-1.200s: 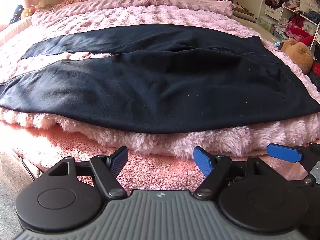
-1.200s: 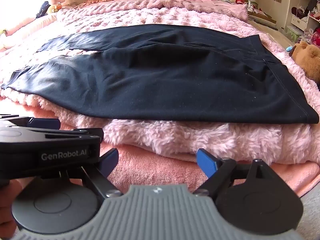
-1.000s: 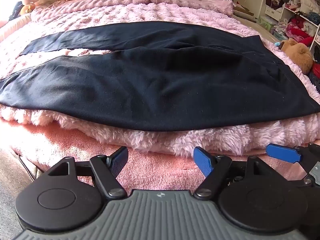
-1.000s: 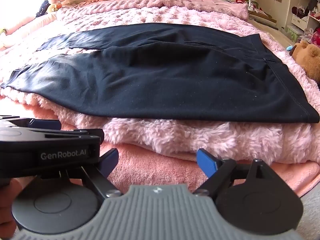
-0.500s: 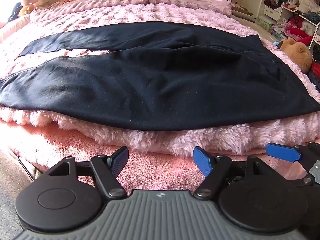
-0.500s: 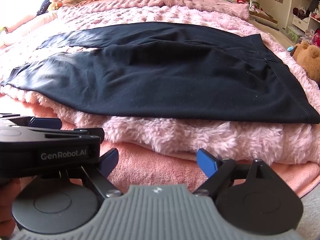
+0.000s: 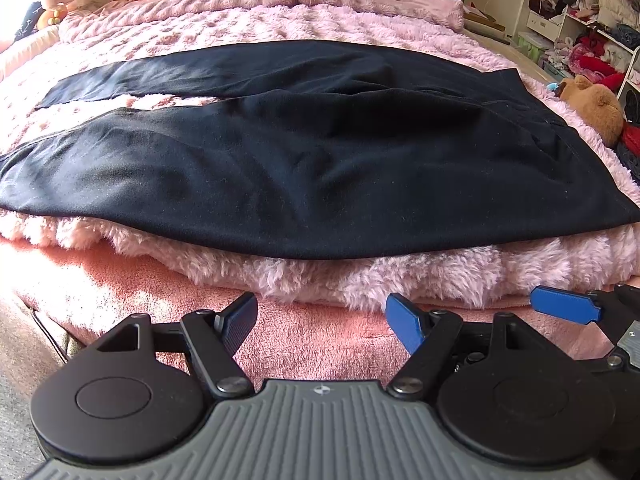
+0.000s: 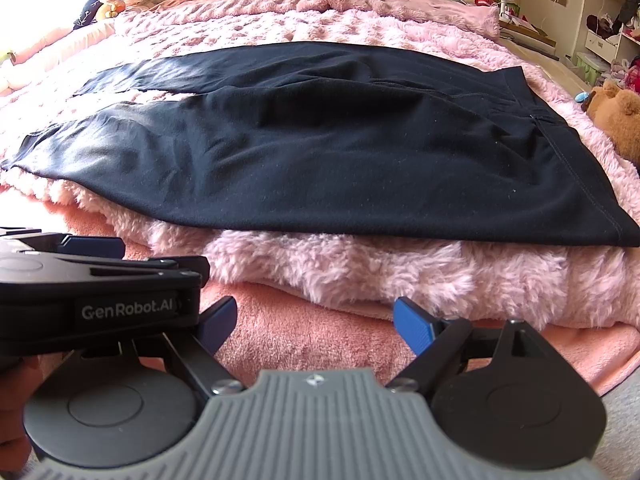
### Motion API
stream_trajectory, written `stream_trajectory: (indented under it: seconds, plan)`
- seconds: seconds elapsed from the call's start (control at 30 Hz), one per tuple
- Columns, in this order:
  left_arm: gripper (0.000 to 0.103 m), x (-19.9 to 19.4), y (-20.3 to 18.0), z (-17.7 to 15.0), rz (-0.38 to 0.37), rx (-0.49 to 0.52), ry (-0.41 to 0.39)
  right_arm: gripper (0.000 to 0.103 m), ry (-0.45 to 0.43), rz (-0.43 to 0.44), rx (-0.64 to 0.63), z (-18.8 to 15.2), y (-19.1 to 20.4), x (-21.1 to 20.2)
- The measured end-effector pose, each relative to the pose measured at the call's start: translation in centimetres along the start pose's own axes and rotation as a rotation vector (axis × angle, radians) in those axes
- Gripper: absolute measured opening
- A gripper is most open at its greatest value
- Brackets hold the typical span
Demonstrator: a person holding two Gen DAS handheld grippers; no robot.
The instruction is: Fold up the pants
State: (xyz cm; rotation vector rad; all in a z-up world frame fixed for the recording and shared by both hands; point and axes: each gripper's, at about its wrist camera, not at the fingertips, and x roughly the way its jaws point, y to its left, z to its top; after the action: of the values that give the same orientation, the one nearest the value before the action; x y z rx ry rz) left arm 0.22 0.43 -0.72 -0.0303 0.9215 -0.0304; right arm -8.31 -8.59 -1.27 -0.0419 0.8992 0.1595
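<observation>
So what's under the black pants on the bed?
The pants lie on a fluffy pink blanket, with a smoother pink cover below. Anything beneath the fabric itself is hidden.

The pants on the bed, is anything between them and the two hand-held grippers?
Nothing visible blocks them. The black pants lie flat on the fluffy pink blanket; only its furry edge lies between them and the open left hand-held gripper and right hand-held gripper.

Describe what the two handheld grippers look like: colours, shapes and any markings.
The left gripper and the right gripper match: a grey ribbed front plate bearing a small round emblem, two round black discs at the sides, and black link arms ending in blue ribbed fingertips. In the right wrist view, the left gripper's black side reads "GenRobot.AI" in white.
</observation>
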Motion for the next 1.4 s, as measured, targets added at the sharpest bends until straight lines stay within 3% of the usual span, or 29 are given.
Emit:
stream_trajectory:
  seconds: [1.4]
  plan:
    - [0.084,0.44,0.6,-0.23,-0.042,-0.015,0.036,0.082,0.002,-0.008,-0.026,-0.26,0.42,0.1]
